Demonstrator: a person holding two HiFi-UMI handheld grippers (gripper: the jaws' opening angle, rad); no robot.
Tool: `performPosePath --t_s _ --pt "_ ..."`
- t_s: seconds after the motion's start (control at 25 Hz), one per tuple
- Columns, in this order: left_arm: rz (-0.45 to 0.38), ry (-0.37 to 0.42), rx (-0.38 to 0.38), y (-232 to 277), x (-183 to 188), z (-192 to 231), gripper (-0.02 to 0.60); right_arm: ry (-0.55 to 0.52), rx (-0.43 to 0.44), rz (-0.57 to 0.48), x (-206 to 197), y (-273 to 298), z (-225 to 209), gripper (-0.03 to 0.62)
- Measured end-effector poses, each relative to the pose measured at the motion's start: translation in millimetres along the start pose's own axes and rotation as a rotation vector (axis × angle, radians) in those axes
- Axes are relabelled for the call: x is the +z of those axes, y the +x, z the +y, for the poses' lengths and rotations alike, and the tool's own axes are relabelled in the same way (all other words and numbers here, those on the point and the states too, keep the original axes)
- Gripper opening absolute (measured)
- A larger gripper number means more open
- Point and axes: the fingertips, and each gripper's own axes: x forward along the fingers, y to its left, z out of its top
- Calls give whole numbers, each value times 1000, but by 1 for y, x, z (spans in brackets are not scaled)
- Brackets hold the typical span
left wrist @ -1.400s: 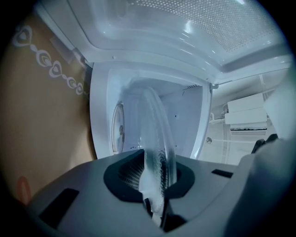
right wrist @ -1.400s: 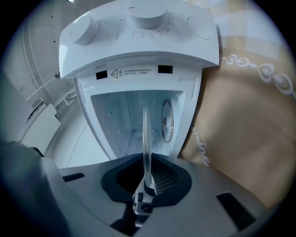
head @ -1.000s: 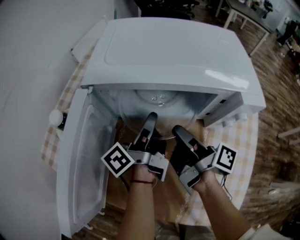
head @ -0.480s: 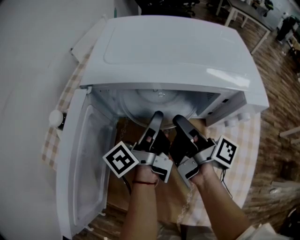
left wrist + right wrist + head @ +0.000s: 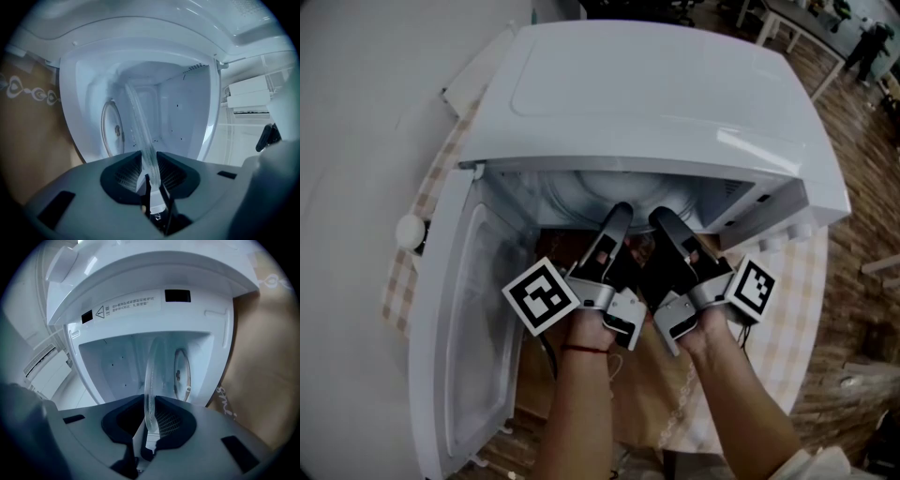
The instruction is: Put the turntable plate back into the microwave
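1. Microwave on the worktop, seen from above. Its door is swung wide open to your left, and both of your grippers reach into the opening side by side.
2. Your left gripper: the jaws are clamped on the near rim of the turntable plate. The glass edge runs straight out from between the two pads into the oven chamber.
3. Your right gripper: the same rim sits between its jaws, with a pad against each face of the glass. These jaws have just been opening a little, yet the plate fills the gap between them.
4. Position of the plate: most of it lies inside the chamber, and only the near edge, where you hold it, is at the opening. In each gripper view it appears edge-on.
5. Round recess in the chamber floor: the gripped rim is held off this floor and apart from the recess. Whether the far edge touches down cannot be told.
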Motion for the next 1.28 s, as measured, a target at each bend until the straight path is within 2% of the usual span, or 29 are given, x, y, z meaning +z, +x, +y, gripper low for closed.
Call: performPosePath --t_s 0.4,0.56,0.64,0.76,0.92,1.12,1.28 --pt "83 14 29 3 -6 8 100 16 -19 -25 7 5 -11 83" --pt "159 42 57 -3 -14 8 95 14 -19 -35 11 8 -12 84" --pt "183 30 51 -4 -16 7 81 19 -12 -32 11 9 -12 86" --pt "190 -14 17 -4 -18 5 77 7 -11 -21 12 10 -11 89" --pt "210 -10 9 -6 -22 4 67 6 -4 -21 13 13 -10 89" --pt "234 11 43 -11 -28 8 60 16 -5 -23 13 21 -11 89" --pt "219 22 52 -10 -26 6 58 35 -44 -3 10 24 -20 83"
